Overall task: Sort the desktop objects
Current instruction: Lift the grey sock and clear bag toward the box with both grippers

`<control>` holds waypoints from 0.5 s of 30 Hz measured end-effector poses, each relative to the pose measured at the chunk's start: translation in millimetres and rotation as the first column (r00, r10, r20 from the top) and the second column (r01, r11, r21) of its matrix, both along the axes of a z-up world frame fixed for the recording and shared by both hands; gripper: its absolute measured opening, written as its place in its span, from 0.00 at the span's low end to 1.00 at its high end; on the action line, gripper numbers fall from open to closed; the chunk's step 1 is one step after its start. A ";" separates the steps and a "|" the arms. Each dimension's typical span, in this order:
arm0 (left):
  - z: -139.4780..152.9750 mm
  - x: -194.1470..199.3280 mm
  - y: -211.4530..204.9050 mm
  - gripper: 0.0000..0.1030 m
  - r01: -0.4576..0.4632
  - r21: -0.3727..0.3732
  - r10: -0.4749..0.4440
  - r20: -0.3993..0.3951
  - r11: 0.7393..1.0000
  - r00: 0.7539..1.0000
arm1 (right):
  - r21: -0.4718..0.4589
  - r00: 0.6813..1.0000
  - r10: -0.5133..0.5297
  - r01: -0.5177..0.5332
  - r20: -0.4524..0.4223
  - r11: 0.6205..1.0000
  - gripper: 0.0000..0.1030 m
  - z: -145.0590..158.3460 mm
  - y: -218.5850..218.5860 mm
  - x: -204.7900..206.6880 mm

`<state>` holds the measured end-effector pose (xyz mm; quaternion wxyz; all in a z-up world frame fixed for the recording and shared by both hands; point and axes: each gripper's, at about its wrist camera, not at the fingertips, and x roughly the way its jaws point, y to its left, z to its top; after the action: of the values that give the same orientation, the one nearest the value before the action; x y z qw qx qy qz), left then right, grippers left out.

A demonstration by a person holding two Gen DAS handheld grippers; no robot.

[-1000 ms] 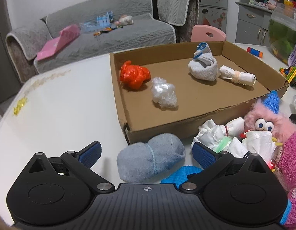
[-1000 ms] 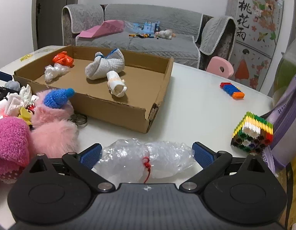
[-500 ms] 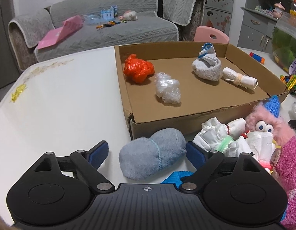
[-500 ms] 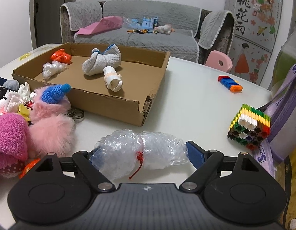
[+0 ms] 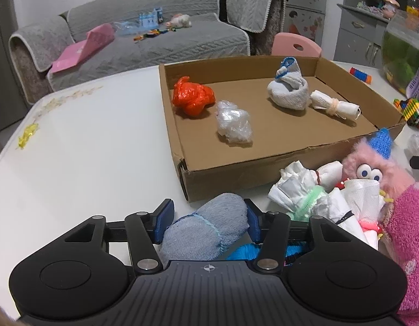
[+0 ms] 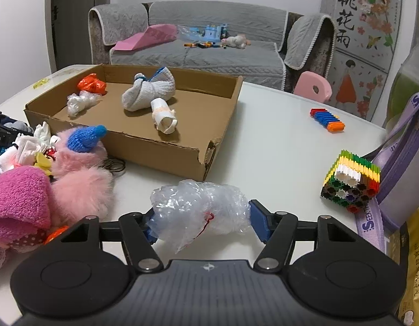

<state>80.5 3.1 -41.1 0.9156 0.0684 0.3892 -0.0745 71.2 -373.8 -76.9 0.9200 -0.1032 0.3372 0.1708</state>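
Now left gripper (image 5: 208, 218) closing around blue sock (image 5: 206, 229), seemingly touching, box edge (image 5: 263, 163) near

The left gripper (image 5: 208, 218) points forward and downward, its 2 blue pads (image 5: 163, 216) closing. Both press against the sides of a grey-blue rolled sock (image 5: 206, 226) that sits between them. The right gripper (image 6: 202, 221) also angles forward and down with its 2 jaws closing. A clear plastic bundle (image 6: 198, 207) fills the gap between the fingers; the right pad (image 6: 259, 221) touches its end, and the left pad sits behind the plastic.
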 end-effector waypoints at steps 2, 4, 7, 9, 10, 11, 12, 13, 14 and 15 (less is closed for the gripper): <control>4.5 -1.7 0.3 0.59 0.003 0.002 -0.003 0.009 1.000 1.000 | 0.005 1.000 0.013 -0.013 -0.002 1.000 0.52 2.3 0.9 -0.8; 9.6 -3.5 1.2 0.59 0.006 0.002 -0.006 0.019 1.000 1.000 | 0.007 1.000 0.024 -0.024 -0.002 1.000 0.51 4.3 1.3 -1.9; 15.8 -6.8 2.2 0.59 0.021 0.008 -0.021 0.030 1.000 0.999 | 0.007 1.000 0.031 -0.031 -0.003 0.999 0.48 6.4 1.5 -3.2; 20.1 -9.4 2.4 0.59 0.032 0.015 -0.033 0.039 0.999 0.999 | 0.011 1.000 0.028 -0.028 0.009 1.000 0.45 10.2 0.0 -4.6; 22.5 -11.0 2.4 0.59 0.038 0.017 -0.038 0.046 0.999 0.998 | 0.018 1.000 0.030 -0.030 0.009 0.999 0.45 11.9 -0.5 -4.9; 25.0 -12.3 2.1 0.59 0.040 0.019 -0.041 0.053 0.999 0.998 | 0.027 0.999 0.029 -0.030 0.012 0.999 0.44 14.0 -1.9 -5.5; 27.2 -13.3 1.8 0.59 0.043 0.021 -0.044 0.059 0.999 0.997 | 0.034 0.999 0.029 -0.030 0.014 0.999 0.44 15.9 -3.1 -5.8; 29.0 -14.0 1.4 0.59 0.045 0.022 -0.047 0.064 0.999 0.997 | 0.038 0.999 0.029 -0.030 0.016 0.999 0.44 17.4 -3.6 -5.8; 30.5 -14.6 0.9 0.59 0.048 0.023 -0.049 0.069 0.999 0.996 | 0.044 0.999 0.028 -0.029 0.017 0.999 0.44 19.1 -4.7 -6.0; 31.6 -15.0 0.5 0.59 0.049 0.026 -0.051 0.073 0.998 0.996 | 0.048 0.999 0.027 -0.028 0.022 0.998 0.44 20.7 -5.2 -6.3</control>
<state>65.5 3.6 -9.5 0.9263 0.0916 0.3543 -0.0901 64.9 -379.0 -56.2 0.9234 -0.0872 0.3216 0.1905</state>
